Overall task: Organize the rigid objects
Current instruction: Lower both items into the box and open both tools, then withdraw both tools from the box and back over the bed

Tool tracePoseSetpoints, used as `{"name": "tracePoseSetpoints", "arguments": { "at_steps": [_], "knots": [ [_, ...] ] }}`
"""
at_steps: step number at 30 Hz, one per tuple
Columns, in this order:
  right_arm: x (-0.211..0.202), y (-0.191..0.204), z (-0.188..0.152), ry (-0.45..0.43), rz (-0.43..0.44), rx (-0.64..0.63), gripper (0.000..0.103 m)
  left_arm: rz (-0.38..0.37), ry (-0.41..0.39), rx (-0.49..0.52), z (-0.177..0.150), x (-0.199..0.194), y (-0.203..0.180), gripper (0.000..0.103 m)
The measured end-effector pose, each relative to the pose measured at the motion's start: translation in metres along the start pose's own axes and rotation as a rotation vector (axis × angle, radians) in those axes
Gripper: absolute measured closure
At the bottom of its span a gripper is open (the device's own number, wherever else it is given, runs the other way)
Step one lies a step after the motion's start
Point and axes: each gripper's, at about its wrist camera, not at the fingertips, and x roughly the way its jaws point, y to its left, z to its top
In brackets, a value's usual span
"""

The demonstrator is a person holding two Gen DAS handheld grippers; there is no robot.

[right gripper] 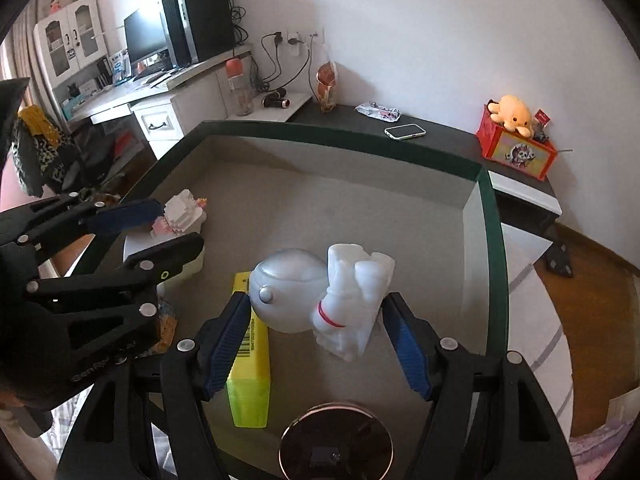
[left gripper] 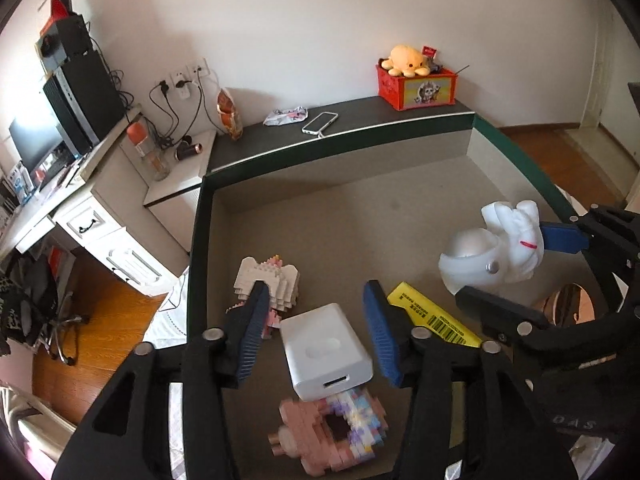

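**Astronaut figure in my right jaws, over the box**

My right gripper [right gripper: 316,336] has its jaws closed partway on the white glossy plastic astronaut figure [right gripper: 320,296], held above the green-rimmed cardboard box [right gripper: 494,248]. It looks stiff, light and slippery; I'd grip the ridged backpack, not the round helmet. My left gripper [left gripper: 316,332] hangs wide open and empty over the smooth white rectangular charger block [left gripper: 324,350]. Beyond sits a knobbly white brick model [left gripper: 268,280].

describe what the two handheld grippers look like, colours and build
Both the left gripper and the right gripper share one build: matte black plastic frames with triangular cut-outs, silver round pivot pins, and two fingers faced with ribbed blue pads. No cables or sleeves show. Embossed lettering on the bodies is unreadable.
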Motion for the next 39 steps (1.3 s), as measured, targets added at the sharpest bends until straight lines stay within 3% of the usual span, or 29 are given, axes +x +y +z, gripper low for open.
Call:
{"name": "tracePoseSetpoints", "arguments": {
  "at_steps": [2, 4, 5, 8, 11, 17, 21, 24, 27, 28, 31, 39],
  "knots": [
    [-0.009, -0.001, -0.003, -0.024, -0.004, 0.007, 0.033, 0.011, -0.029, -0.015, -0.002, -0.01, 0.003, 0.031],
    [-0.017, -0.003, -0.001, -0.043, -0.002, 0.018, 0.031, 0.008, -0.059, -0.033, -0.004, -0.022, 0.008, 0.024],
    [-0.019, -0.003, 0.001, -0.051, -0.005, 0.02, 0.025, 0.007, -0.07, -0.043, -0.005, -0.029, 0.01, 0.019],
    [-0.043, -0.001, 0.0, -0.1, -0.011, 0.027, 0.024, 0.011, -0.113, -0.072, -0.012, -0.052, 0.016, 0.008],
    [-0.069, 0.008, -0.005, -0.153, -0.011, 0.015, 0.024, 0.022, -0.175, -0.092, -0.024, -0.084, 0.021, 0.003],
    [-0.139, 0.037, -0.03, -0.324, -0.014, -0.02, 0.021, 0.072, -0.33, -0.142, -0.062, -0.163, 0.028, 0.0],
    [-0.187, 0.054, -0.06, -0.454, -0.031, -0.015, 0.018, 0.153, -0.418, -0.18, -0.099, -0.22, 0.027, 0.0],
    [-0.211, 0.067, -0.082, -0.514, -0.037, -0.025, 0.015, 0.173, -0.493, -0.19, -0.126, -0.258, 0.022, 0.0],
    [-0.232, 0.076, -0.105, -0.571, -0.056, -0.021, 0.01, 0.184, -0.519, -0.217, -0.15, -0.286, 0.018, 0.0],
    [-0.239, 0.08, -0.113, -0.589, -0.071, -0.017, 0.0, 0.176, -0.53, -0.219, -0.158, -0.295, 0.017, 0.0],
    [-0.255, 0.091, -0.13, -0.644, -0.089, -0.022, 0.0, 0.167, -0.559, -0.223, -0.179, -0.316, 0.013, 0.0],
    [-0.282, 0.109, -0.167, -0.683, -0.09, 0.012, 0.0, 0.215, -0.567, -0.203, -0.209, -0.341, 0.003, 0.0]
  ]
}}
